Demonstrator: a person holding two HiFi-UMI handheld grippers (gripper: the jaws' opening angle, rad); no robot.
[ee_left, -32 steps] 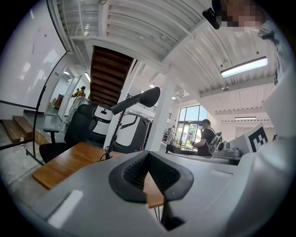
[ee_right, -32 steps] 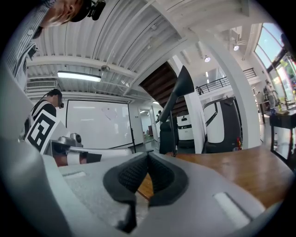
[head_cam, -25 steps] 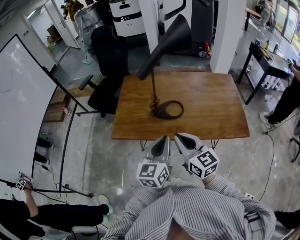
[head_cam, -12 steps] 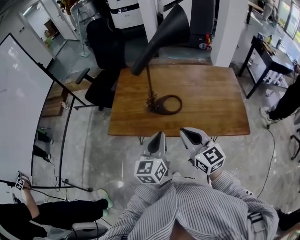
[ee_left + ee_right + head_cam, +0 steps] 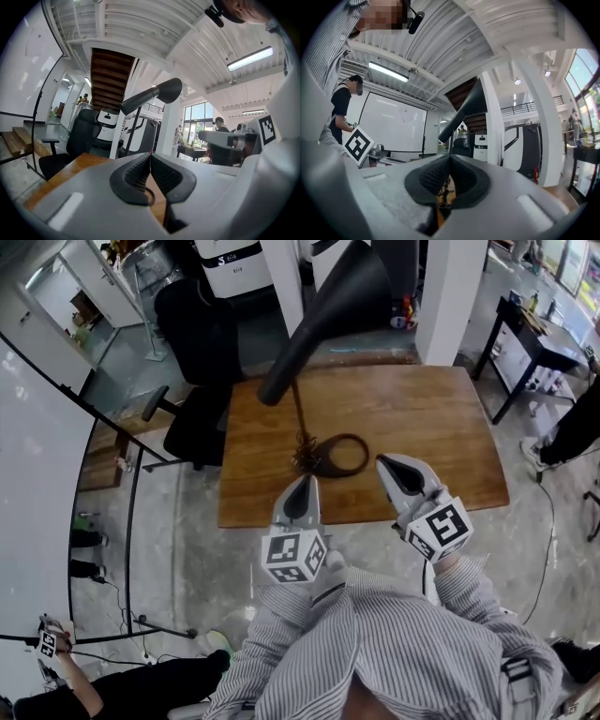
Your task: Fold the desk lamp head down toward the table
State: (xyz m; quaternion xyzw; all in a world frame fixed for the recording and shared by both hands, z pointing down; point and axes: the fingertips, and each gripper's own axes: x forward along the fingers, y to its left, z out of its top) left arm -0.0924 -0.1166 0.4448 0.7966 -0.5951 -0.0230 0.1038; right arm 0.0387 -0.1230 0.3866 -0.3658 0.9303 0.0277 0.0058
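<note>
A black desk lamp stands upright on the wooden table (image 5: 422, 418). Its ring-shaped base (image 5: 336, 456) lies near the table's front edge, a thin stem rises from it, and the long conical head (image 5: 328, 310) tilts up toward the back. The same lamp head (image 5: 152, 95) crosses the left gripper view, and the lamp head (image 5: 466, 112) also rises in the right gripper view. My left gripper (image 5: 302, 486) hovers over the table's front edge, just short of the base, shut and holding nothing. My right gripper (image 5: 394, 465) is right of the base, also shut and holding nothing.
A black office chair (image 5: 202, 352) stands at the table's back left corner. A white pillar (image 5: 450, 296) rises behind the table. A whiteboard (image 5: 37, 484) on a stand is at the left, a dark side table (image 5: 539, 348) and a person's leg at the right.
Both grippers have moved forward from in front of the table to above its front edge, on either side of the lamp base. The lamp has not moved.
</note>
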